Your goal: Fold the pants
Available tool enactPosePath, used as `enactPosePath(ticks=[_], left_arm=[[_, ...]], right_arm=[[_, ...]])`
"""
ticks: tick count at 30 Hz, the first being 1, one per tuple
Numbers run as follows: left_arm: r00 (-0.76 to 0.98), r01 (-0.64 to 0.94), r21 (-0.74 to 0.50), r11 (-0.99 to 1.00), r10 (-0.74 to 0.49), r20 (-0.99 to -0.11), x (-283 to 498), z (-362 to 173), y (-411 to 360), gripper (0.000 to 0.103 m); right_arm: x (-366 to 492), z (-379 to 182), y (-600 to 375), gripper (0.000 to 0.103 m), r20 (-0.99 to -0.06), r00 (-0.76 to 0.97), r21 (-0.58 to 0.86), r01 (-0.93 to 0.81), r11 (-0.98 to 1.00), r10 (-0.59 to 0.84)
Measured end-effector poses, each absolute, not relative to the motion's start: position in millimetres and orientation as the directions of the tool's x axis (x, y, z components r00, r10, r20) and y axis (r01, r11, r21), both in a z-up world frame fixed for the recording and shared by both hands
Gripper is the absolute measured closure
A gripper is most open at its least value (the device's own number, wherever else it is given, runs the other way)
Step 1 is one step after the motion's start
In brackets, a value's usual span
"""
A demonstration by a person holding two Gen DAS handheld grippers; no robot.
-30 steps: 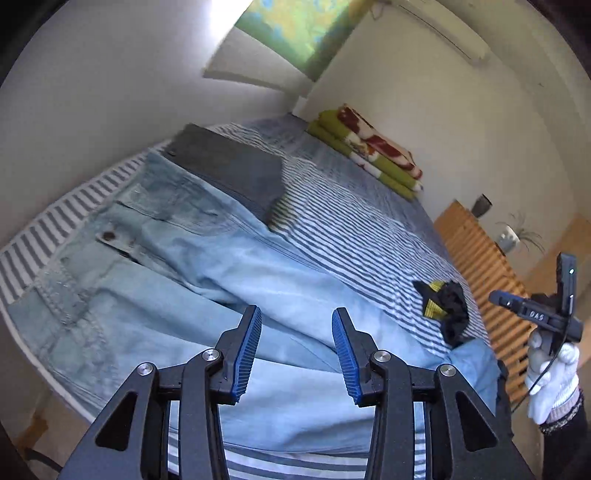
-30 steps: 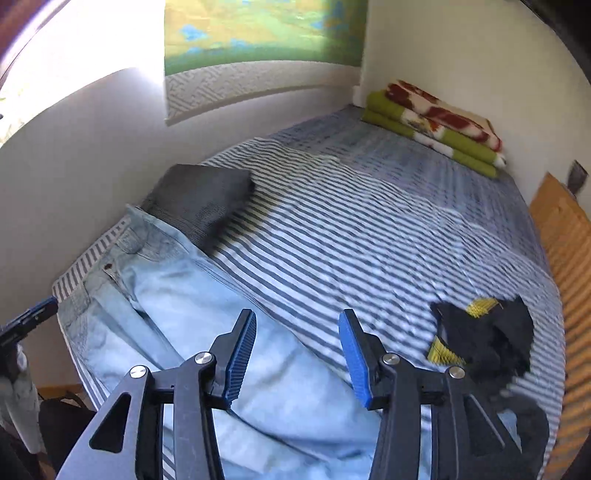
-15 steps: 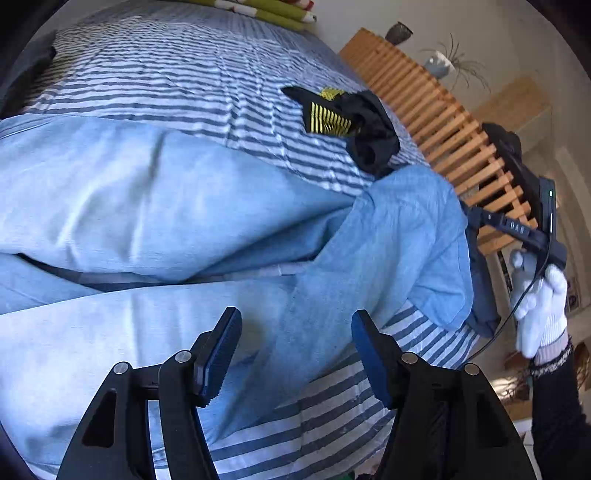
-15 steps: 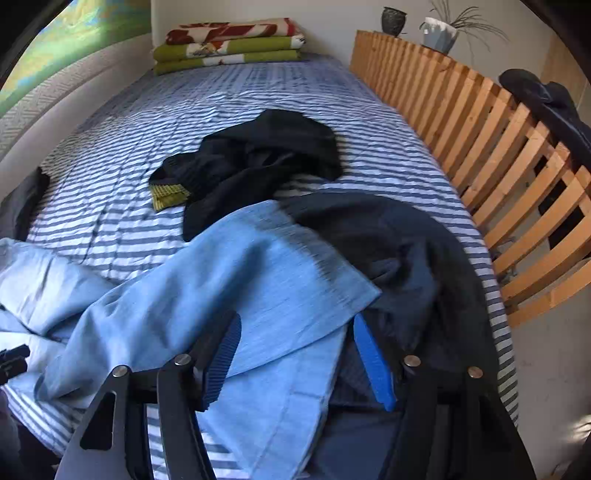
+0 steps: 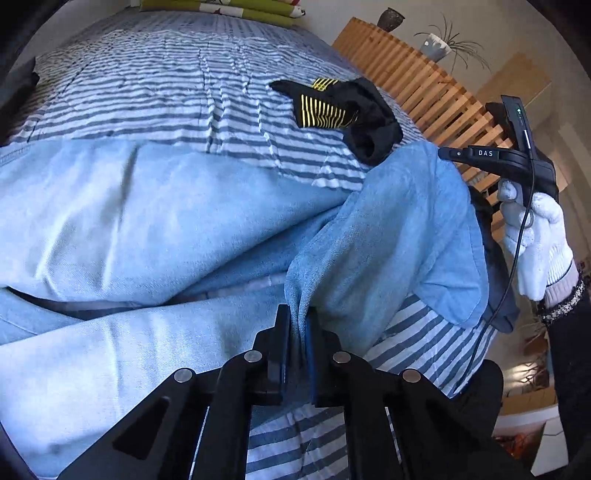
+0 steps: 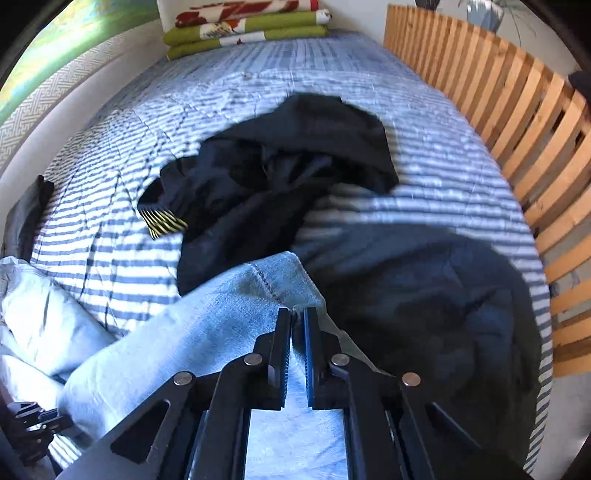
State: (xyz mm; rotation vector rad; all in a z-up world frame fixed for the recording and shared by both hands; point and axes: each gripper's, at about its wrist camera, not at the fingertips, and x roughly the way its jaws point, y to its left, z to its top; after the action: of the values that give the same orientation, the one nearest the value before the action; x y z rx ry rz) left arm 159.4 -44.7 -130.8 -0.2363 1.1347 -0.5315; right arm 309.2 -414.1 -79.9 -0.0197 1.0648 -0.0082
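Observation:
Light blue jeans lie crumpled across the striped bed, their leg ends toward the near right. My left gripper points steeply down, its jaws closing with a raised fold of a jeans leg pinched between the pads. In the right wrist view the jeans' hem rises in a peak, and my right gripper has its jaws closing on that hem corner. A white-gloved hand holds the right gripper's body at the bed's right edge.
A black garment with yellow stripes lies just beyond the hems. A dark navy garment is spread under and right of the right gripper. A wooden slatted rail borders the right side. A folded green-and-red blanket sits at the far end.
Both grippers swung from the waistband end across to the leg ends and dipped down. Their jaws, wide open before, have come together on jeans fabric.

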Motion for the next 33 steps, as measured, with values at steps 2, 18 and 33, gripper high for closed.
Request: enactPosePath(ticks=[2,18,33], left_arm=[[0.344,0.3,-0.446,0.843,-0.532,-0.774,155,-114,-37,0.096],[0.225,0.38,-0.471,0.796,-0.574,-0.788,78,-112,11,0.071],[0.246,0.319,-0.46,0.829,-0.541,-0.804,101,-133,2,0.07]], right_arm=[[299,-54,-407,0.099,-0.842,0.54,-0.015,-0.034,0.999,0.006],[94,-70,-476,0.084,-0.932,0.355,0.057,-0.056,0.997,0.074],[233,-105,-474,0.055,-0.934,0.356,0.02,0.058,0.998,-0.002]])
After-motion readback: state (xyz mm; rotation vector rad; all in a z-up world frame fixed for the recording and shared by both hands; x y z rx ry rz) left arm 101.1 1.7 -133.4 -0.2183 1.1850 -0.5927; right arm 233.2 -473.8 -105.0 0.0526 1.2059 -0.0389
